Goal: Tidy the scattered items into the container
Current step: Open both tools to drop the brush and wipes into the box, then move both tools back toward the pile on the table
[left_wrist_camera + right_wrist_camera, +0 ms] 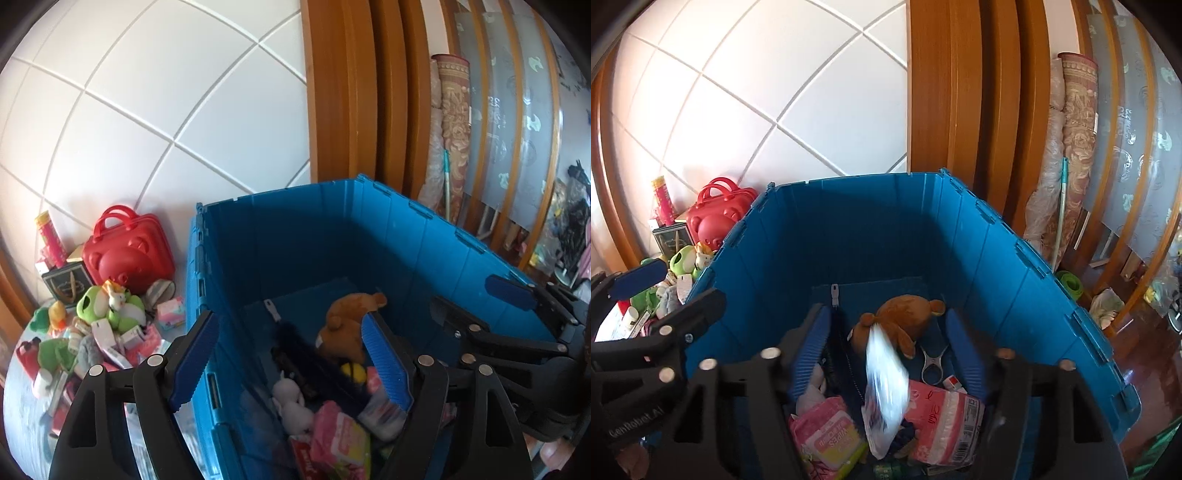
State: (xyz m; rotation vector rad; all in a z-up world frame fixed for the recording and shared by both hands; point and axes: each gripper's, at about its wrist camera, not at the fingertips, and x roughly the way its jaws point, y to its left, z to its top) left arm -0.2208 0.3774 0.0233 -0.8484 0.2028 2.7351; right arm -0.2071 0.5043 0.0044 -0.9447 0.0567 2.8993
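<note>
While both grippers hang over blue bin (1015,258), left gripper (291,365) wide open, empty; right gripper (890,354) open, white packet (886,373) falling free between pads. Risk: toy pile (99,328) still outside bin, left pad nr rim could snag wall.

The blue bin (820,236) stands open-topped, so you can drop straight in from above; its far half is bare floor up to the back wall, while the near half is crowded with the brown plush bear (897,321), wipes packs (827,439) and a blurred white packet (886,384) between the pads of your right claw (892,354). Your left claw (291,362) straddles the bin's left wall, one finger outside and one inside, so that wall blocks any sideways sweep. Left of the bin, the red case (129,254) and the toy pile (99,325) fill the surface up to the tiled wall (147,110).
</note>
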